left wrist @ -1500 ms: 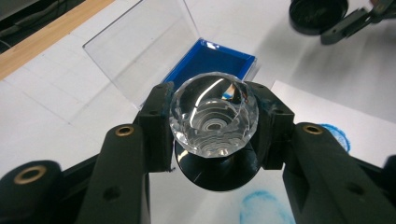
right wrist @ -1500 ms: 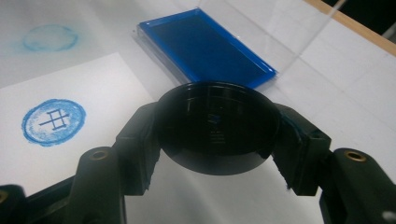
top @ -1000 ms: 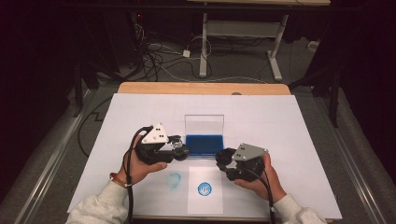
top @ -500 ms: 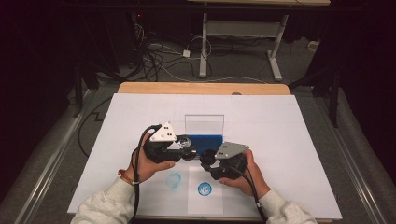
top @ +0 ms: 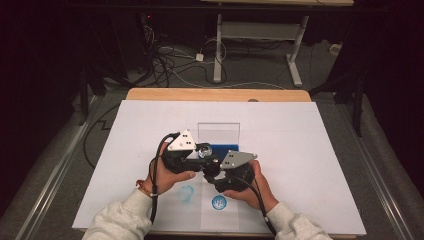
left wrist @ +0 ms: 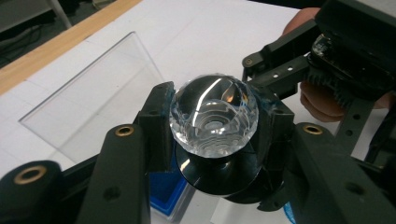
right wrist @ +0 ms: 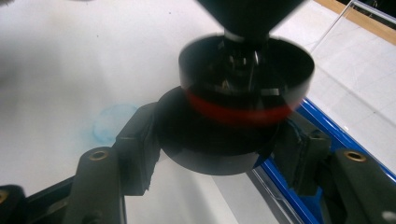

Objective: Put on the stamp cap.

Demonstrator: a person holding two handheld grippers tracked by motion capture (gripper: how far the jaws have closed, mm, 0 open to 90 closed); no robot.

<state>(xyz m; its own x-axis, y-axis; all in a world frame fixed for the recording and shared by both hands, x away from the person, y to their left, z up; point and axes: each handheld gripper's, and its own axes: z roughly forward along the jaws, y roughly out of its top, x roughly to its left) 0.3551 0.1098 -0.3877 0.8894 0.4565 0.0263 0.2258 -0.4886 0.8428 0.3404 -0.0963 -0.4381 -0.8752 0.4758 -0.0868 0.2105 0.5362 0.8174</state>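
Faceted clear glass knob (left wrist: 213, 115) on a black round base (right wrist: 219, 147) with a red band, held above the white table (top: 310, 150) in front of the blue tray (top: 223, 149). Left gripper (top: 200, 156) clamps the knob; right gripper (top: 212, 176) clamps the base. Hands close together, jaws meeting.

Place: a lab or test room, not a home.
Counter: a wooden counter (top: 215, 94) with a big white sheet (top: 310, 150) taped flat on top.
Floor: grey floor with a heap of loose cables (top: 175, 60) and a white plug block (top: 199, 57).
Behind: the metal legs of another desk (top: 295, 55) stand in the back.
Light: the room around is dark and the counter is bright.
Marks: blue round marks (top: 218, 202) are printed on the sheet.
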